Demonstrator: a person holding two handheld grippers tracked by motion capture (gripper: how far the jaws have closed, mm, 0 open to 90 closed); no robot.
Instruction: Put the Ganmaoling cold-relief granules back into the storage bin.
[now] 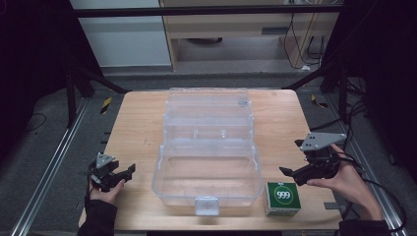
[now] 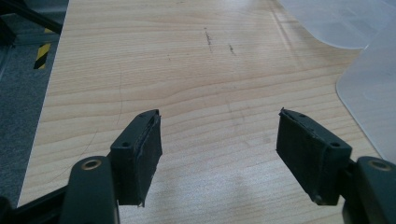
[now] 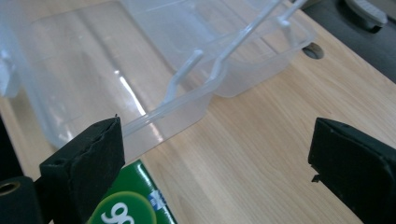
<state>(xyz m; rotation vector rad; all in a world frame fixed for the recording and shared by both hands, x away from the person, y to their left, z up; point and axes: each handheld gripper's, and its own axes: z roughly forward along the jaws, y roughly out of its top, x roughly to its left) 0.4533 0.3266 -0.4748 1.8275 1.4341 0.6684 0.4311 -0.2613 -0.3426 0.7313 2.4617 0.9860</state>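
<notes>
- At the near right, the right hand-held gripper [image 1: 295, 176] hovers wide open and empty, just right of the green box [image 1: 282, 198].
- Near left, the left hand-held gripper [image 1: 124, 174] gapes empty over the surface [image 1: 137, 123].

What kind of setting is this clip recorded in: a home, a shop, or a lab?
Most likely a lab or test bench set up for recording. A bare wooden table stands inside a metal frame, loose cables hang by the far wall, and yellow-black hazard tape marks the grey floor.
</notes>
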